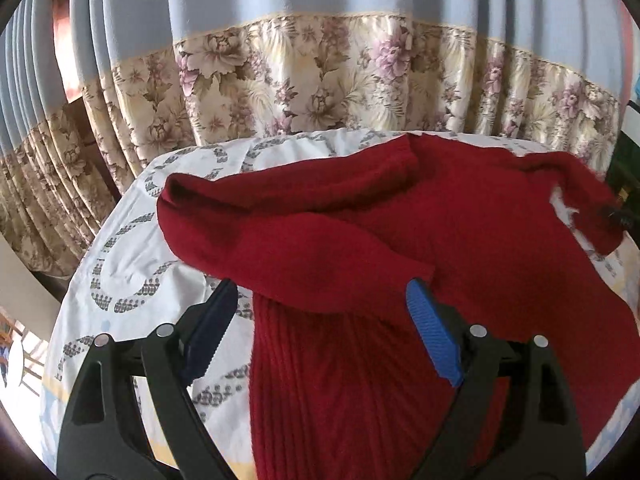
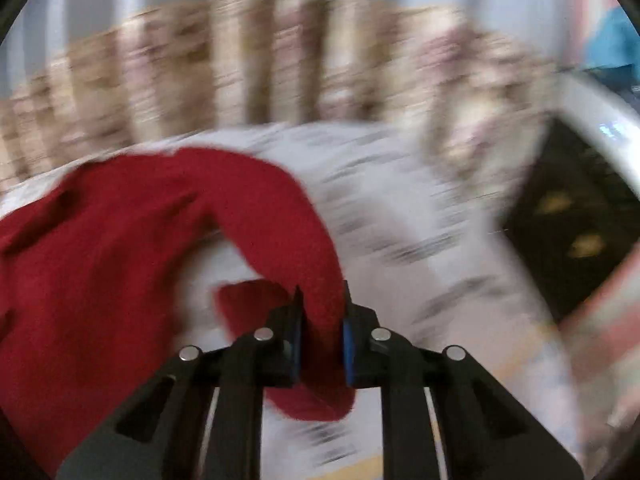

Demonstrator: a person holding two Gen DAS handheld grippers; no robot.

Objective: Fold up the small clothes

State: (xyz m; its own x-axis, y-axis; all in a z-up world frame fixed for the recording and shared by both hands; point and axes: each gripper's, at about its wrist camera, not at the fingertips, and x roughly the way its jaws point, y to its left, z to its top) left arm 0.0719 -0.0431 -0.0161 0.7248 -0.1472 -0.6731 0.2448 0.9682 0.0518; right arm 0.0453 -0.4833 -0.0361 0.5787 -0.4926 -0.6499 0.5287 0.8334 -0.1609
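Red knit sweater (image 1: 400, 240) on a patterned tablecloth (image 1: 132, 264), two wrist views.
Left view: left gripper (image 1: 320, 332) gapes empty at lower centre, above the sweater's ribbed hem. Right view, blurred: right gripper (image 2: 322, 332) clamps a sleeve (image 2: 288, 216) at lower centre.

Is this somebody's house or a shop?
Most likely a house. Long floral curtains hang behind a table under a patterned cloth, a red sweater lies on it for folding, and a dark rug covers the floor beside it.
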